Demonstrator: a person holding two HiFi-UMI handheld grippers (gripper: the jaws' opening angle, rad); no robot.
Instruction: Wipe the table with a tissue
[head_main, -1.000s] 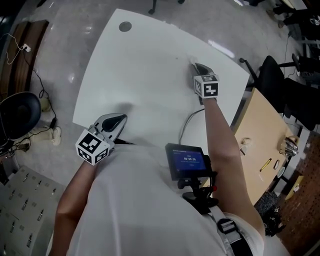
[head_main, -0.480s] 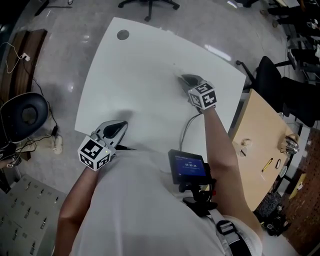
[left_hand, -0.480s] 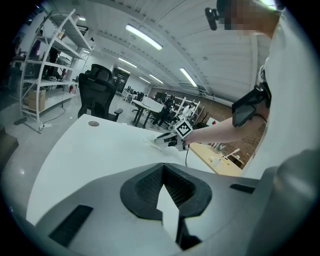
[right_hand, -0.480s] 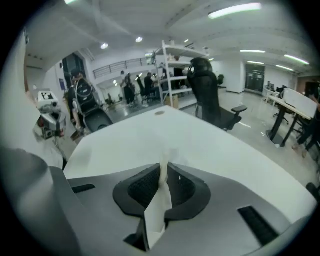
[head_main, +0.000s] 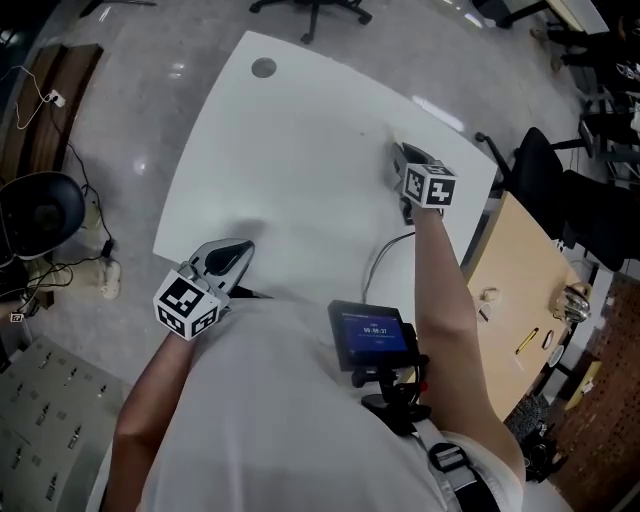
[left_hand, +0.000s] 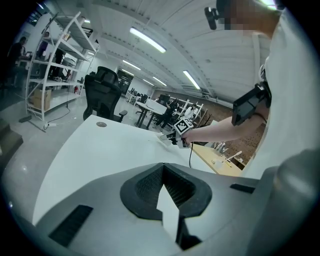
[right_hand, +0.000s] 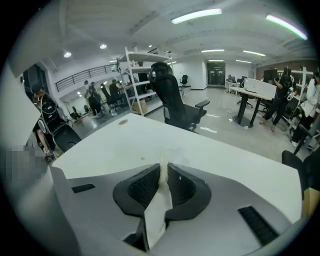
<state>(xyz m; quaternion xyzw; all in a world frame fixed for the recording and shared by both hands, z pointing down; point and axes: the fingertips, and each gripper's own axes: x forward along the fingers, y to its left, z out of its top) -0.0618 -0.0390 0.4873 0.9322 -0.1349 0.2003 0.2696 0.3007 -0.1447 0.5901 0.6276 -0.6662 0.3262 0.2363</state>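
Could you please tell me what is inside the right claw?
A white paper tissue is pinched between the right claw's black ribbed pads, its tip poking out over the white table. How far it runs back underneath is covered.

The worktop (head_main: 290, 150) lies open from left tool (head_main: 241, 247) to right tool (head_main: 402, 153); only a cable (head_main: 372, 255) crosses its near right part.

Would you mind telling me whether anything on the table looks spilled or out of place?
A small brownish spot marks the white table just ahead of the right gripper, which pinches a tissue. It stands out against the plain surface. Nothing else looks odd.
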